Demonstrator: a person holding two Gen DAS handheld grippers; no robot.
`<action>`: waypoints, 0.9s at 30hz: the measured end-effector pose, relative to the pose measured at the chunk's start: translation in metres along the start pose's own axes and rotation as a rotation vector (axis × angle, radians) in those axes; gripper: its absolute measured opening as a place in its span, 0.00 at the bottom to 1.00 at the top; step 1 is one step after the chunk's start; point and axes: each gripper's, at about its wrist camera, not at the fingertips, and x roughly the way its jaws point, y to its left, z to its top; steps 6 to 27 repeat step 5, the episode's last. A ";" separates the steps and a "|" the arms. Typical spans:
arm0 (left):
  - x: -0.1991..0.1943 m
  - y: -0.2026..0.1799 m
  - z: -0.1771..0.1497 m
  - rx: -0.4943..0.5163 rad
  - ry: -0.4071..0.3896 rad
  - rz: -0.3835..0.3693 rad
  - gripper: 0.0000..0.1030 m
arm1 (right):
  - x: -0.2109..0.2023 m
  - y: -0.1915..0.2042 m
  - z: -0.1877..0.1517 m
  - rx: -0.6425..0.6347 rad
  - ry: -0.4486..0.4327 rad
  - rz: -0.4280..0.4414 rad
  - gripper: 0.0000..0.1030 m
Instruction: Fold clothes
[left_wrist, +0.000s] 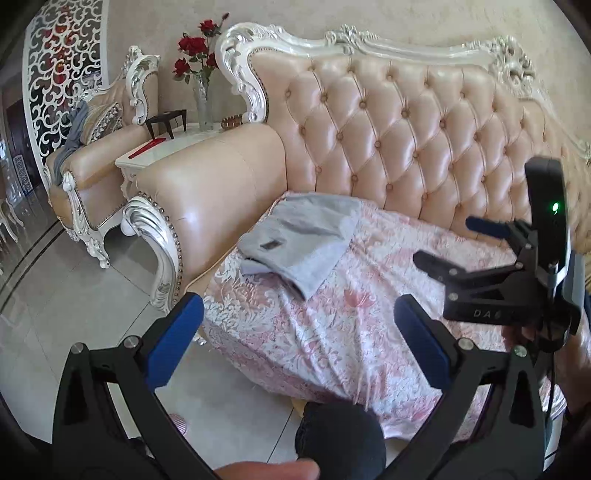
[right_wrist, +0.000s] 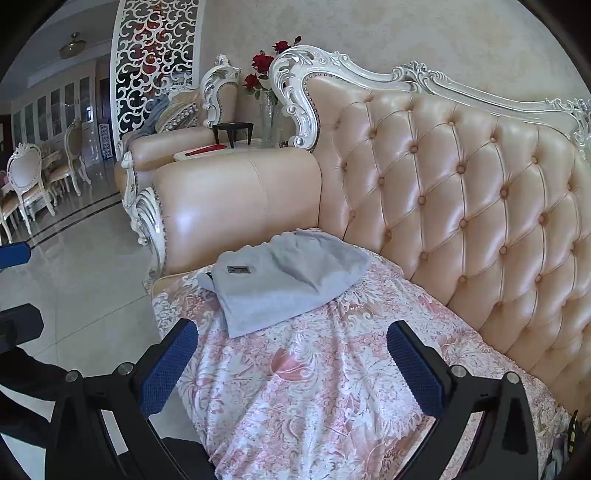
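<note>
At the far left of both views a white scrollwork screen (left_wrist: 62, 62) stands behind a cream armchair (left_wrist: 96, 162), with a grey cloth (left_wrist: 72, 136) draped over its seat. Just right of the armchair a white side table (left_wrist: 162, 147) carries a glass vase of red roses (left_wrist: 201, 66), a small black stand (left_wrist: 164, 122) and a flat red item (left_wrist: 147, 147). Next comes the padded armrest (left_wrist: 210, 184) of the tufted pink sofa (left_wrist: 406, 129), whose seat is spread with a pink-and-white floral cover (left_wrist: 332, 325). The folded grey garment (left_wrist: 299, 240) lies on that cover in the corner by the armrest, near the middle of each frame, a small dark label (right_wrist: 240, 269) facing up. In the lower part of the left wrist view the left gripper (left_wrist: 299, 325) hovers over the front edge of the seat, its blue-padded fingers (left_wrist: 177, 328) spread wide with nothing between them, apart from the garment. At the right edge of that view the right gripper (left_wrist: 450, 240) is seen from the side, fingers parted and empty. In its own view the right gripper (right_wrist: 291, 354) is likewise released, blue pads (right_wrist: 413, 365) wide apart above the cover, just short of the garment's near edge. A dark-clad knee (left_wrist: 340, 428) shows at the bottom of the left view.
</note>
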 end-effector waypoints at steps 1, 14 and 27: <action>-0.001 0.000 0.000 -0.001 -0.005 -0.005 1.00 | 0.000 0.000 0.000 0.000 0.001 0.000 1.00; -0.003 -0.002 0.000 -0.006 -0.027 -0.023 1.00 | 0.000 -0.003 -0.001 0.003 0.004 -0.002 1.00; -0.003 -0.002 0.000 -0.006 -0.027 -0.023 1.00 | 0.000 -0.003 -0.001 0.003 0.004 -0.002 1.00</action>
